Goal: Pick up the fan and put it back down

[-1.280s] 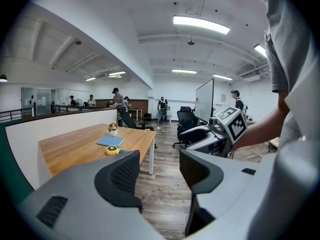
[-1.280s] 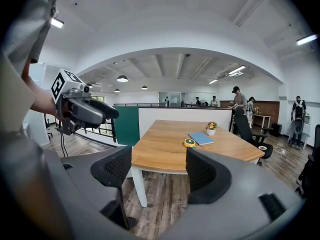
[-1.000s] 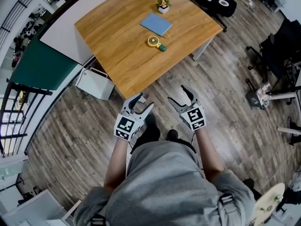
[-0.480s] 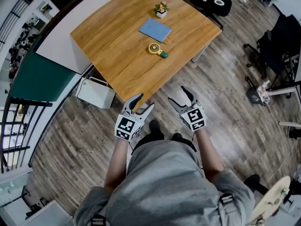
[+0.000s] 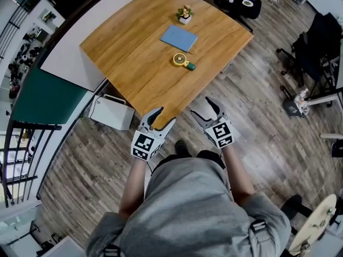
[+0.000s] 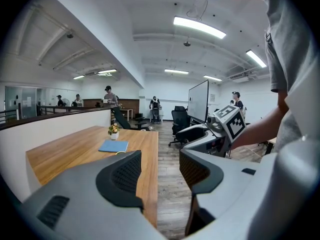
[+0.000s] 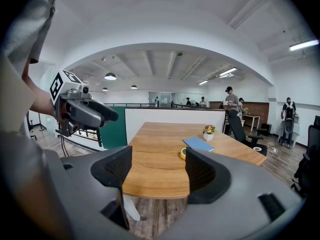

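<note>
The fan [image 5: 182, 61] is small, with a round yellow head and a green handle. It lies on the wooden table [image 5: 134, 63], just this side of a blue notebook [image 5: 179, 38]. My left gripper [image 5: 165, 116] hangs over the floor at the table's near corner, open and empty. My right gripper [image 5: 201, 107] stands beside it over the floor, also open with nothing between its jaws. Both are well short of the fan. In the right gripper view the fan [image 7: 183, 153] peeks out beside the right jaw.
A small potted plant [image 5: 185, 14] stands at the table's far side. A white box [image 5: 111, 111] sits on the floor under the table's left edge. Black office chairs [image 5: 238, 1] stand behind the table and at the right [image 5: 316, 47]. A teal partition [image 5: 45, 95] runs along the left.
The person has stepped toward the table: it and the fan sit lower and nearer in the head view. Both grippers stay open and side by side.
</note>
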Demonstrator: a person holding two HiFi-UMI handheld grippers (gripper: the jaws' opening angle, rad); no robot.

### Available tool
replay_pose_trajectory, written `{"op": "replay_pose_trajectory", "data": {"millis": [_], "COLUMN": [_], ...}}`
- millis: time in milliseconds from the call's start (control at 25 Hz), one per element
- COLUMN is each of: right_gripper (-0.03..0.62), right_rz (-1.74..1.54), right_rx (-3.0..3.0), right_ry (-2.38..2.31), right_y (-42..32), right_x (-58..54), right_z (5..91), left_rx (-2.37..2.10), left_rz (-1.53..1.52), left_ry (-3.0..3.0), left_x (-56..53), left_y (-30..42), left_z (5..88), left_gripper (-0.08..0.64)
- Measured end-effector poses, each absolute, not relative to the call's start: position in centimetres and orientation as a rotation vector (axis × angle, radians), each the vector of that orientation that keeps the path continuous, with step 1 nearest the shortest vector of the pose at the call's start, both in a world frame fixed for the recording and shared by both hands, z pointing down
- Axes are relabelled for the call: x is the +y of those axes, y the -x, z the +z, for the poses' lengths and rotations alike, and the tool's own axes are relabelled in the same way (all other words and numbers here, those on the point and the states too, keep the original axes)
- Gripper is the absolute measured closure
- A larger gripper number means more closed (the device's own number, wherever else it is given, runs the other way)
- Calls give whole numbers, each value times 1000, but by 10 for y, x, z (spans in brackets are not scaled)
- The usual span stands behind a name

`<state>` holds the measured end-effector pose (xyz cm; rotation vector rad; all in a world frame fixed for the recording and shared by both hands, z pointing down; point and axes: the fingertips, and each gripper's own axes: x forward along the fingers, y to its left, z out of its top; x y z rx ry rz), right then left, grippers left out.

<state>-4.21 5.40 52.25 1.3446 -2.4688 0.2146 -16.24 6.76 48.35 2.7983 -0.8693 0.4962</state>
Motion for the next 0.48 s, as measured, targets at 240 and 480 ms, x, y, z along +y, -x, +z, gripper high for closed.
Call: {"op": "replay_pose_trajectory", "data": {"millis": [240, 480], "right_gripper": [249, 250], "right_rz": [224, 178], "right_rx": [-2447, -2438], "right_ry": [-1366, -1369], "right_y": [46, 49], "right_x": [56, 51], "right_z": [528, 524], "left_rx": [-852, -852], "left_rz": [485, 486], "left_ry": [-2814, -2813], "left_x": [65, 61], "left_y": [171, 174], "left_z": [480, 483], "left_gripper": [310, 309]}}
